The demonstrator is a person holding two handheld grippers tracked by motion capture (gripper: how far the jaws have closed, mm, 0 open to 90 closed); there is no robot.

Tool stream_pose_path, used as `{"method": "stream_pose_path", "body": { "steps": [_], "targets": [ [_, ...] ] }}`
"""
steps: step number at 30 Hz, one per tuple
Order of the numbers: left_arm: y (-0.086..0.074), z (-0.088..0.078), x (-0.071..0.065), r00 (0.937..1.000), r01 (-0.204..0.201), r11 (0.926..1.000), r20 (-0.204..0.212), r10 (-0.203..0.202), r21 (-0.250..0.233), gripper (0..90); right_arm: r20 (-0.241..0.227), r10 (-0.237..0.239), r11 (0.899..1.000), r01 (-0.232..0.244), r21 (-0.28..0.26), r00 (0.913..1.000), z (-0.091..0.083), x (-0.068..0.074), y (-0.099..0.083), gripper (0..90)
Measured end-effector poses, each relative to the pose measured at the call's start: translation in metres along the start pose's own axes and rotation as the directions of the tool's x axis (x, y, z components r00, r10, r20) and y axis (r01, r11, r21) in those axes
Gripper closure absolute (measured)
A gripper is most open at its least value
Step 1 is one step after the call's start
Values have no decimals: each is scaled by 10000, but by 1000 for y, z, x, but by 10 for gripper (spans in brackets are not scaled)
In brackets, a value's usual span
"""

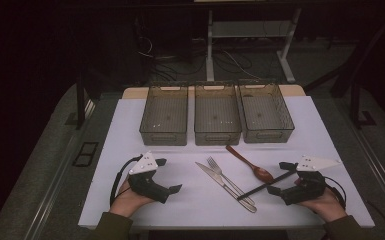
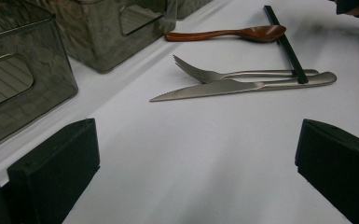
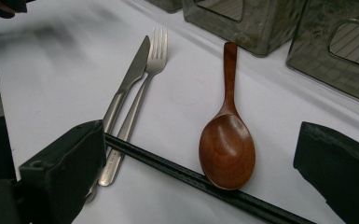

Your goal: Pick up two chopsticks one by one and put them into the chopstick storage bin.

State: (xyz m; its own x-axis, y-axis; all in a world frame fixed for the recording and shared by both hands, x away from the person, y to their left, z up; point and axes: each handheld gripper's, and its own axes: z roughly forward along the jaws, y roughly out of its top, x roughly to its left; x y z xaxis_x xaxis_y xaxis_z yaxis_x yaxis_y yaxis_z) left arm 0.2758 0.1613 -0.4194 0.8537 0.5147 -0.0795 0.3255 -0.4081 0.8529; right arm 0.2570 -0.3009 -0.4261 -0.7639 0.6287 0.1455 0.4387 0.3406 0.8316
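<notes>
Your right gripper (image 1: pixel 275 178) has its jaws spread wide with nothing pinched between them; in the right gripper view the wooden spoon (image 3: pixel 227 140) lies in the gap between the two jaws, its bowl towards you, and the black chopstick (image 3: pixel 191 177) runs across just in front of them, passing close by one jaw (I cannot tell whether it touches). Your left gripper (image 1: pixel 168 175) is also spread wide and holds nothing; its view shows only bare cloth between the jaws.

Both hands rest near the front edge of a table (image 1: pixel 130 130) covered in white. Beyond it the floor is dark, with cables and the legs of a pale stand.

In the middle of the table the knife (image 1: pixel 219 181) and fork (image 1: pixel 227 180) lie side by side, handles towards you, well apart from your left gripper and nearer your right. The chopstick lies across both handles and touches the spoon's bowl. Three clear bins stand in a row at the back: the left bin (image 1: pixel 164 115), the middle bin (image 1: pixel 217 115) and the right bin (image 1: pixel 265 112).
</notes>
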Motion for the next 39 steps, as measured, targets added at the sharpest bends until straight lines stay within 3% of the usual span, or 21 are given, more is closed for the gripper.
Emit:
{"method": "stream_pose_path", "body": {
  "steps": [6,18,20,23,27,28,29,31,32,35,36,37,39],
  "targets": [
    [0,0,1,10000,52,10000,-39,-52,6,0,-111,-240,9995,242,184,9996,2,0,1,17],
    [-2,-5,-2,9999,94,10000,-111,-93,27,0,-271,-290,9967,309,750,9992,1,-7,4,51],
    [-2,-4,-2,9999,92,10000,-96,-91,25,0,-162,-248,9965,260,794,9996,-1,-10,7,138],
    [-2,-3,-2,10000,49,10000,-72,-48,77,0,-17,-100,9966,101,813,9999,-3,-13,8,152],
    [-2,-2,-2,9999,88,9999,-61,-87,72,0,143,255,9965,-265,798,9996,-8,-25,10,261],
    [-2,-2,-2,9999,101,9999,-57,-101,68,0,363,349,9965,-375,745,9987,-11,-32,11,324],
    [-2,-2,-2,9999,119,9999,-60,-119,66,0,363,349,9965,-375,745,9987,-11,-32,11,324],
    [-2,-2,-2,9999,142,9999,-75,-141,56,0,773,708,9929,-777,904,9945,-13,-45,10,430],
    [-2,-3,-2,9999,102,9999,-74,-101,113,0,773,708,9929,-777,904,9945,-13,-45,10,430],
    [-2,-3,-2,9999,96,9999,-83,-95,67,0,1418,989,9859,-1163,1201,9849,-15,-59,9,589],
    [-2,-4,-2,9999,84,9999,-86,-83,58,0,1418,989,9859,-1163,1201,9849,-15,-59,9,589],
    [-2,-4,-2,9999,131,9999,-78,-131,47,0,1690,1029,9821,-1271,1392,9802,-15,-66,7,669],
    [-3,-4,-2,9998,167,9999,-84,-166,38,0,1809,1097,9790,-1377,1505,9774,-15,-69,6,706]
  ]
}}
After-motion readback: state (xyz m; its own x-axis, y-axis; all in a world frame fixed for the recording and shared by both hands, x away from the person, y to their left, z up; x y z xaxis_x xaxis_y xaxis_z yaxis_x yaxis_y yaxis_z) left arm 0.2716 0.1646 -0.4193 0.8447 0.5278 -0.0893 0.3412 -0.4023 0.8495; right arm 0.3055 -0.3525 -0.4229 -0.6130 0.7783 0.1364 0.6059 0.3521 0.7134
